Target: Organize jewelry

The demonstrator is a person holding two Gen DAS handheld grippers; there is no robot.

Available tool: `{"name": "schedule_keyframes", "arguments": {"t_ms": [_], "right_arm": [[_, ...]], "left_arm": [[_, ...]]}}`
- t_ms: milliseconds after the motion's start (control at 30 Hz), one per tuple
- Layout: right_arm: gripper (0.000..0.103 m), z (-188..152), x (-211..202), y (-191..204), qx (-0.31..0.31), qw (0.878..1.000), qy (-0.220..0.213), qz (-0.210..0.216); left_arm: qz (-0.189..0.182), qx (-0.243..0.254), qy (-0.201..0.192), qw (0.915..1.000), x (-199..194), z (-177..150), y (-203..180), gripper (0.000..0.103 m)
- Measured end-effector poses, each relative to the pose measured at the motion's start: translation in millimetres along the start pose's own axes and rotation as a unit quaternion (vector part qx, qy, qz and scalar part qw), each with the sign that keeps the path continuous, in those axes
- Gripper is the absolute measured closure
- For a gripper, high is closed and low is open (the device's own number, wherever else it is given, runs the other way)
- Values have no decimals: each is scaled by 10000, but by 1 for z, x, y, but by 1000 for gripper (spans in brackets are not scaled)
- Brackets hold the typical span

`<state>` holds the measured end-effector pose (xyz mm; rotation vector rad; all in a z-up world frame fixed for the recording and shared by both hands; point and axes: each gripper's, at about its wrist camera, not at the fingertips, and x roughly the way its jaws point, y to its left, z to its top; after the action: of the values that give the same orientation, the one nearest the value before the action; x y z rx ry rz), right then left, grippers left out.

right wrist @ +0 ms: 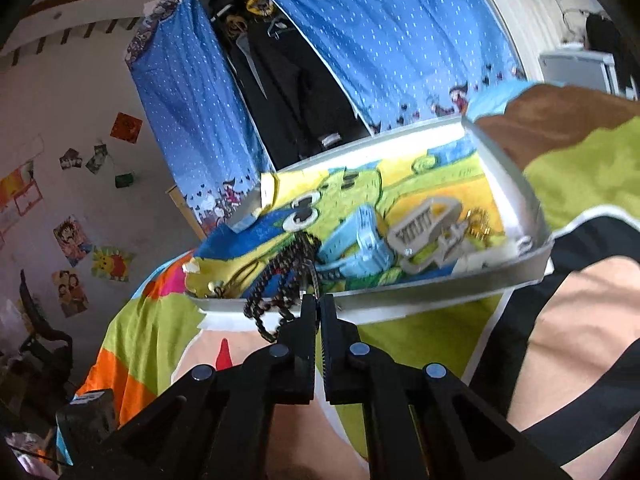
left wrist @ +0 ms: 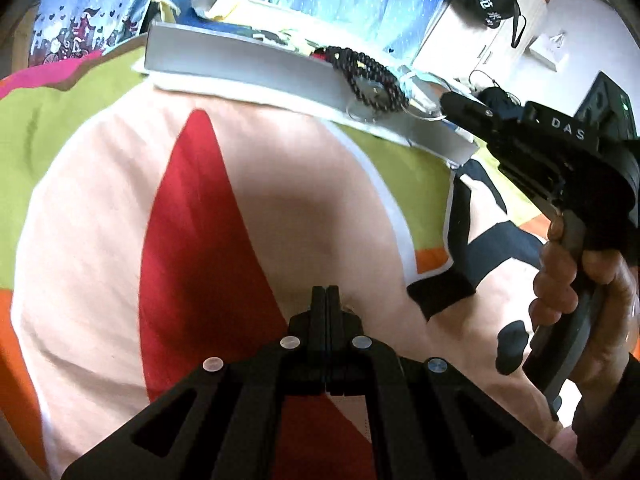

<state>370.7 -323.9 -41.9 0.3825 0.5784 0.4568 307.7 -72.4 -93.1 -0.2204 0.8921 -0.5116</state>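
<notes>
A grey tray (right wrist: 420,284), lined with a cartoon cloth, lies on the bed. A dark bead necklace (right wrist: 276,292) hangs in loops over its near rim, and the same bead necklace (left wrist: 372,80) shows in the left wrist view. My right gripper (right wrist: 319,304) is at that rim with its fingers almost together, pinching a thin piece at the end of the strands. The right gripper (left wrist: 446,100) shows from the side, held by a hand. My left gripper (left wrist: 327,292) is shut on nothing, low over the bedspread and well short of the tray (left wrist: 240,60).
In the tray lie a grey hair clip (right wrist: 424,224), a blue clip (right wrist: 368,240) and gold pieces (right wrist: 480,224). A bright patterned bedspread (left wrist: 100,200) covers the bed. Blue dotted curtains (right wrist: 192,120) hang behind, and a dark chair (right wrist: 40,340) stands at the left.
</notes>
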Motion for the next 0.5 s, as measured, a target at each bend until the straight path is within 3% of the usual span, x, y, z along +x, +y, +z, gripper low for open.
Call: {"name": "schedule_keyframes", "arguments": {"t_ms": [100,233,367,500], "right_arm": [[100,3,-5,1,-40,10000,-73,2],[100,4,-5,-3,10,10000,-9,46],[100,2,-3,-3,-6,10000,87,40],[100,2,0,-3,2,9999,115,91]], "left_arm": [[-37,32,56,10000,0,3,-7,103],[-215,56,712,9972,16,-4,-12,103],[-80,25,998,9950,31,-12,-14,103],[192,171,983,9948,40,-11,-16,103]]}}
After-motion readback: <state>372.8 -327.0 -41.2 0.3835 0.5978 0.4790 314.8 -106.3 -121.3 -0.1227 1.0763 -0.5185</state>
